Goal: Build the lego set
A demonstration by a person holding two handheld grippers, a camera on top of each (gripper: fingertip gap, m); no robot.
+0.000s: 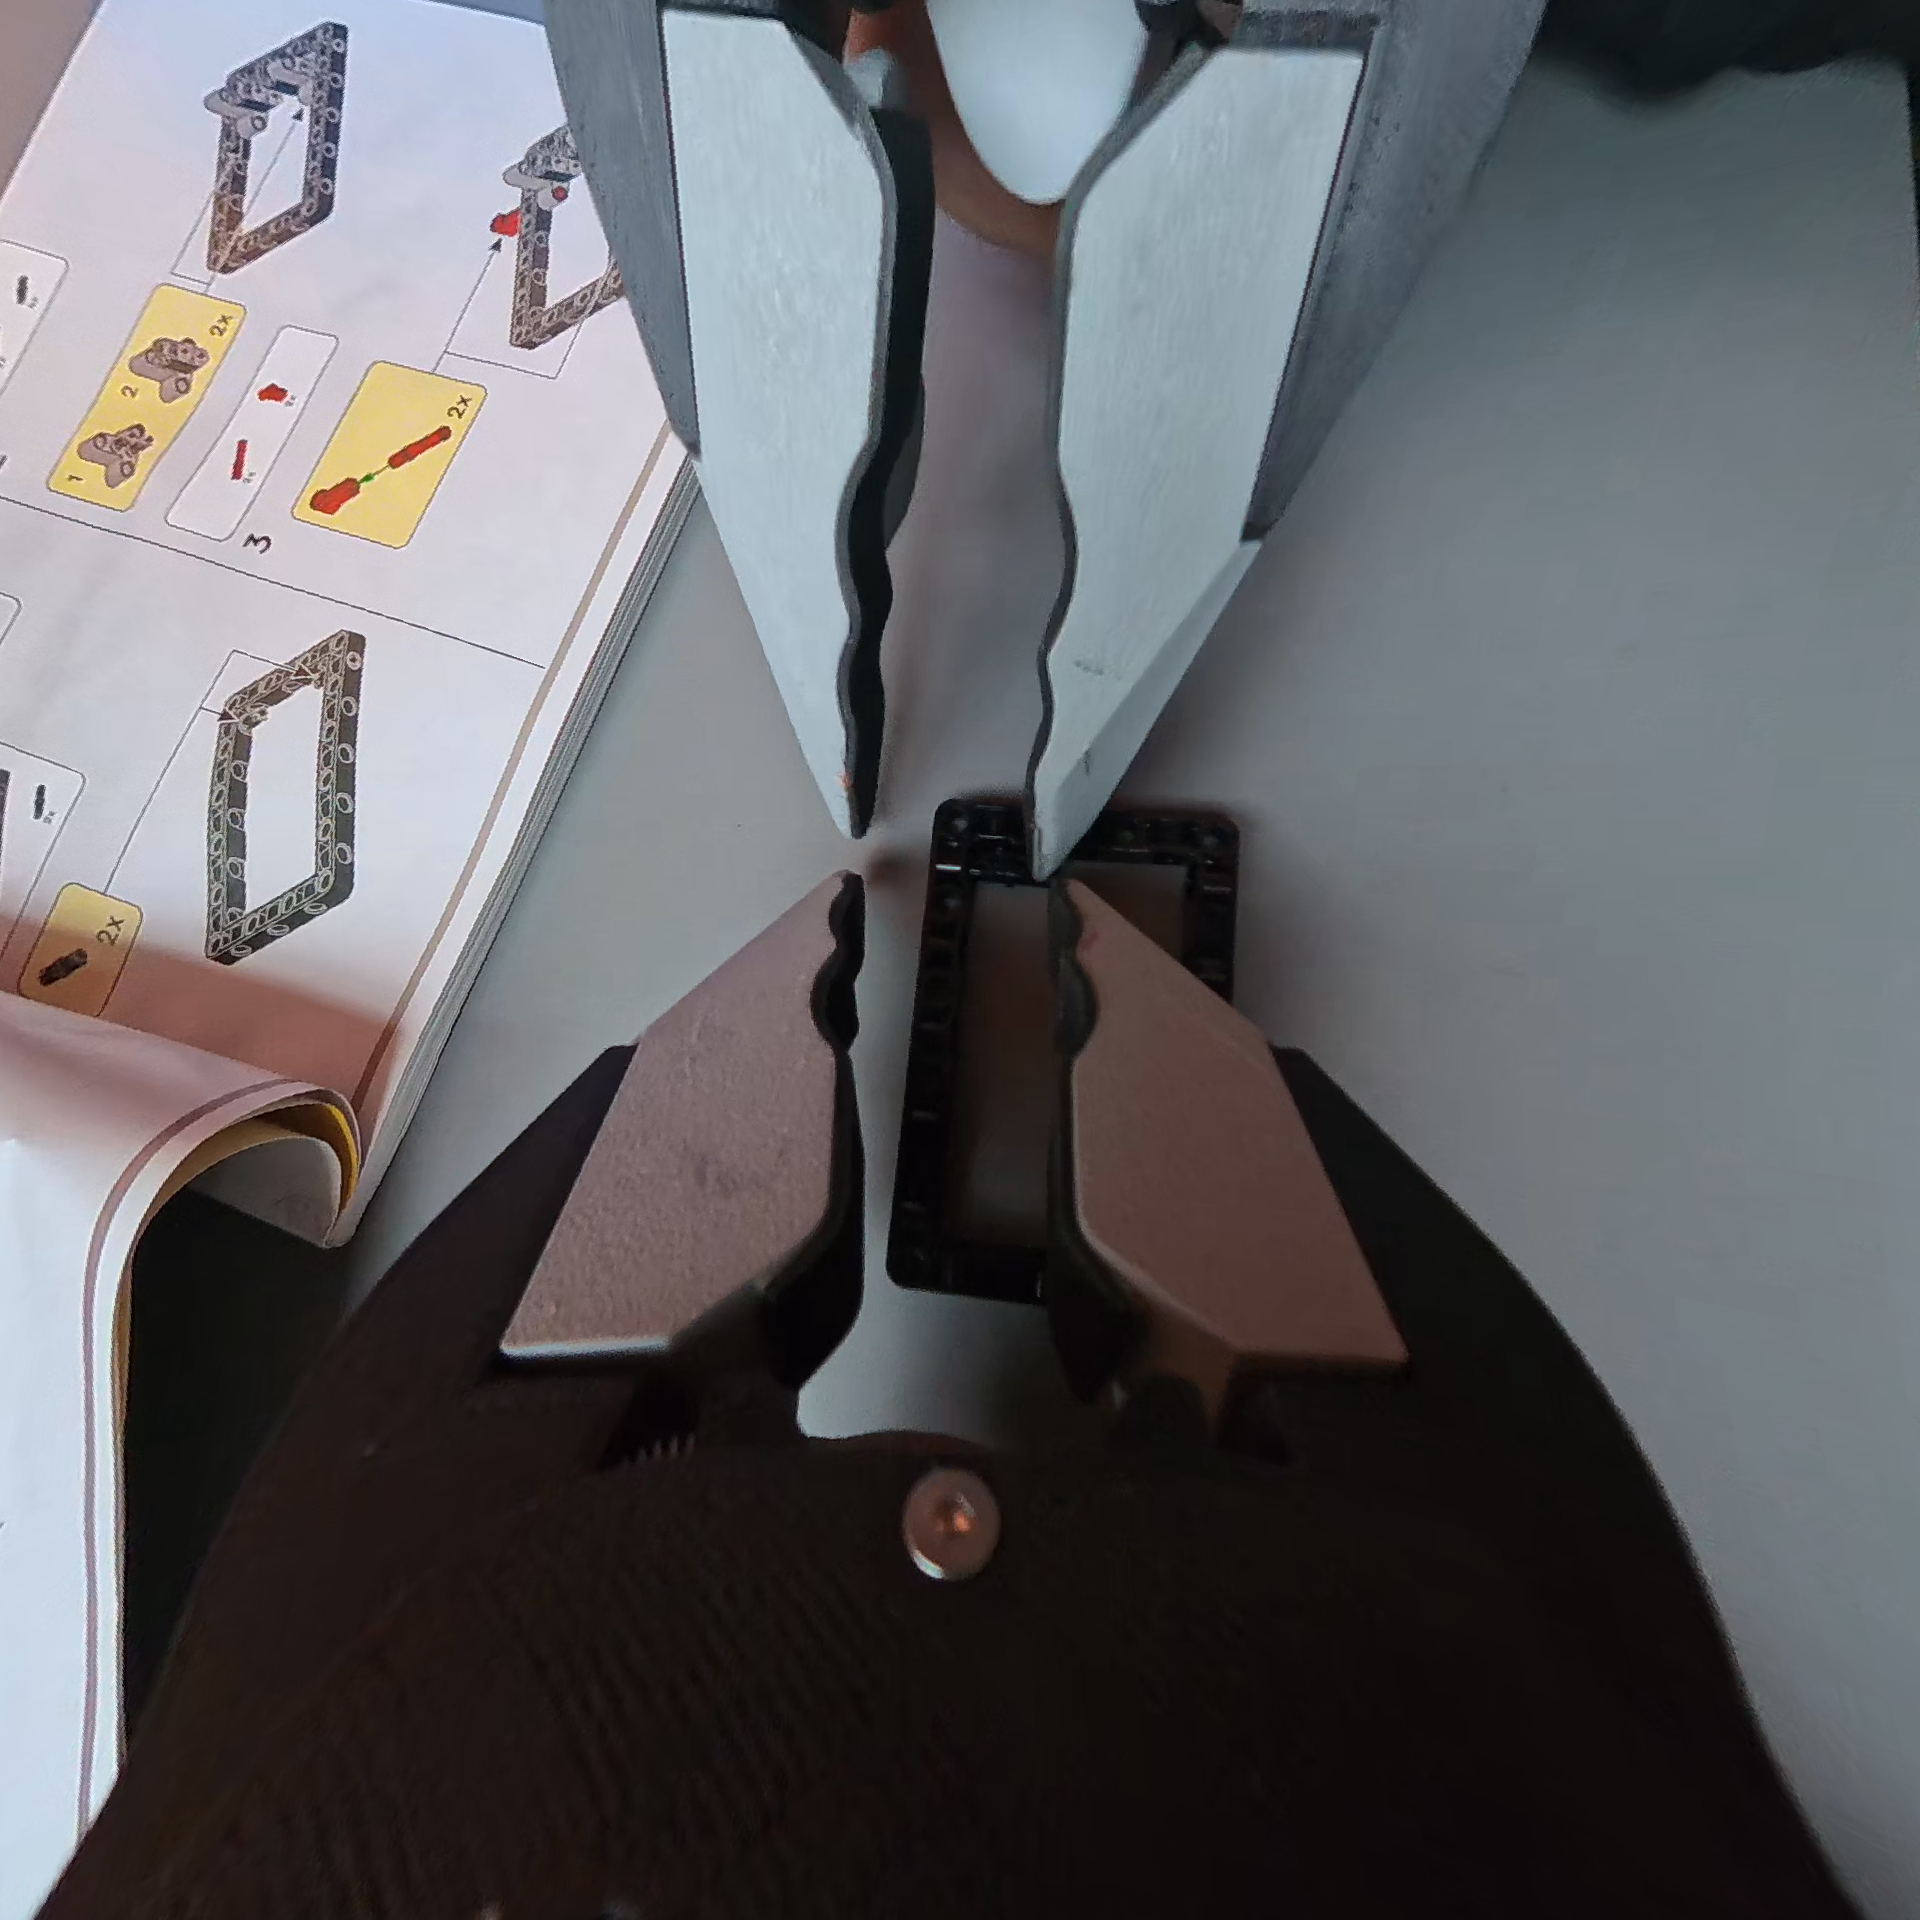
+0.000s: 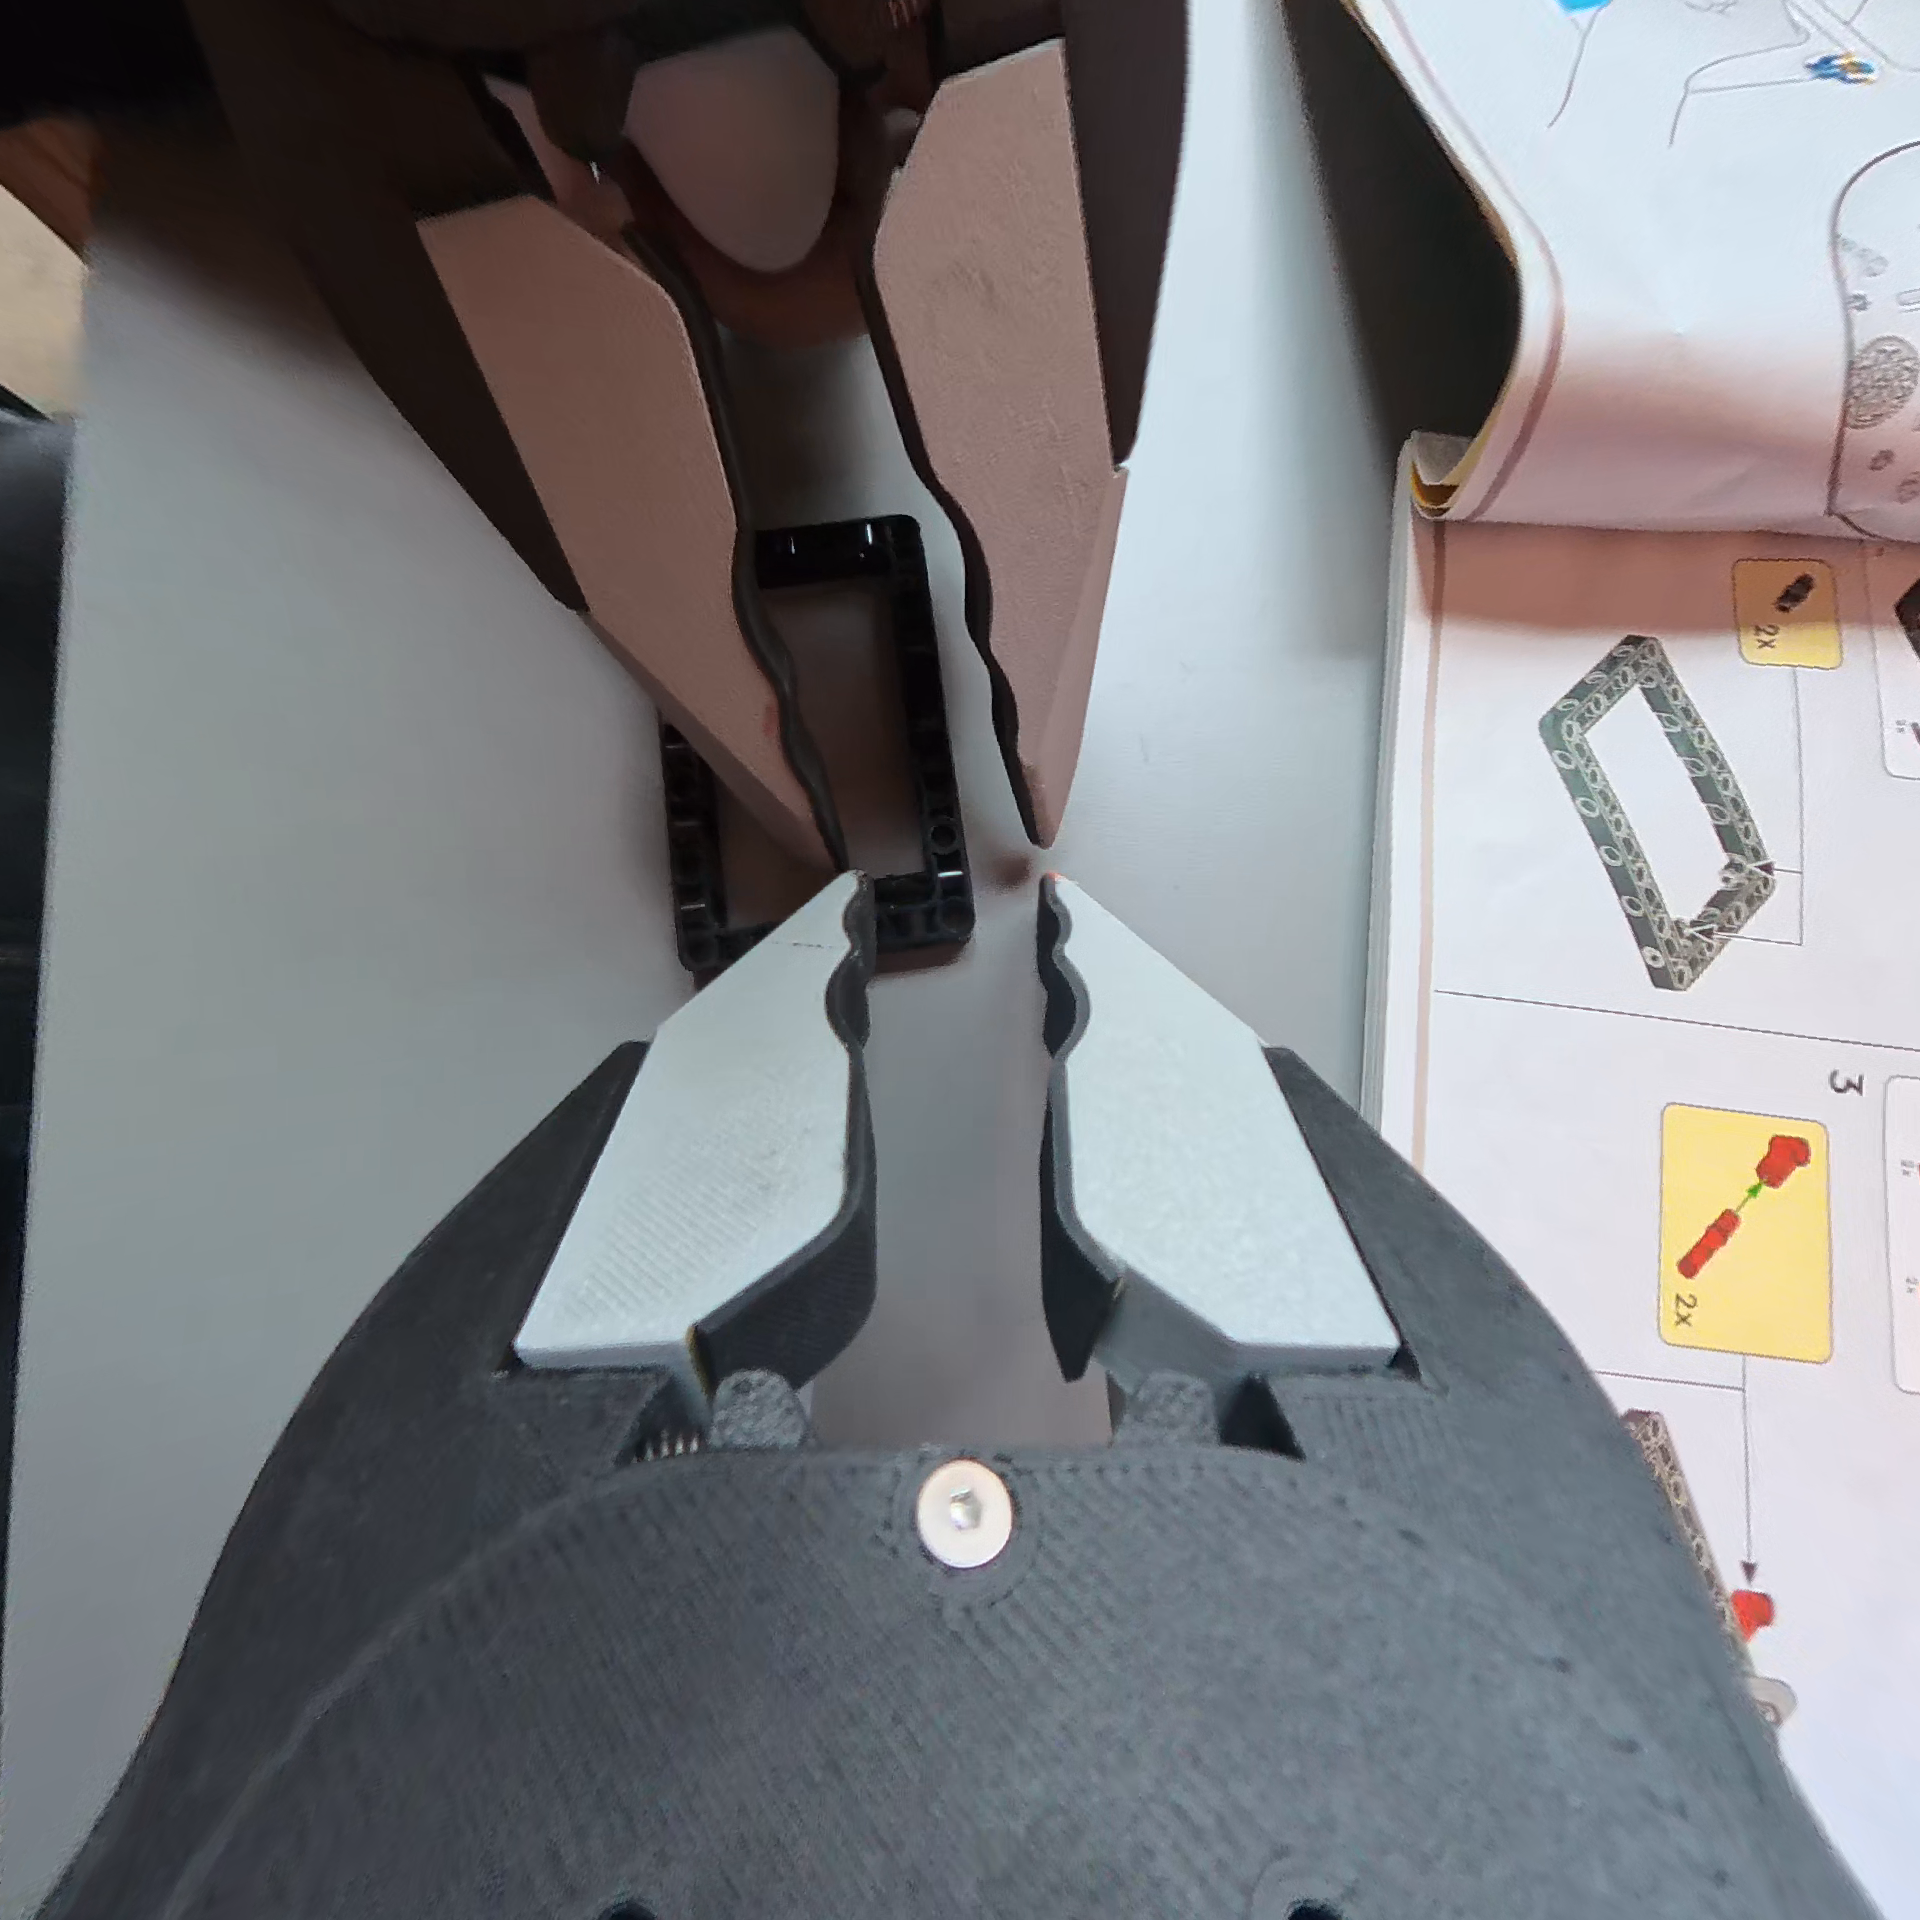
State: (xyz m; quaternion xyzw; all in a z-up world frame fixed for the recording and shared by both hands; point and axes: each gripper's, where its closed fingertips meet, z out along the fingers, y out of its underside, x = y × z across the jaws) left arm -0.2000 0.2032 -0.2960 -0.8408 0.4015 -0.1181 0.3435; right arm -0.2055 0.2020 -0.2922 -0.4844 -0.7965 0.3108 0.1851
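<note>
A black rectangular lego frame [image 1: 935, 1091] lies flat on the white table [image 1: 1558, 727]; it also shows in the right wrist view [image 2: 935, 675]. My left gripper [image 1: 956, 888], with tan fingers, is open, one long side of the frame lying between its fingers. My right gripper [image 2: 953, 883], with grey-white fingers, is open and empty. It faces the left gripper tip to tip at the frame's short end. The right gripper [image 1: 951, 842] shows at the top of the left wrist view, the left gripper [image 2: 935, 842] at the top of the right wrist view. Both fingers partly hide the frame.
An open instruction booklet [image 1: 312, 520] with build-step drawings lies on the table beside the grippers; it also shows in the right wrist view [image 2: 1662, 831]. Bare white table [image 2: 260, 727] lies on the frame's other side. Only a small space, under 4 cm, lies between the two pairs of fingers.
</note>
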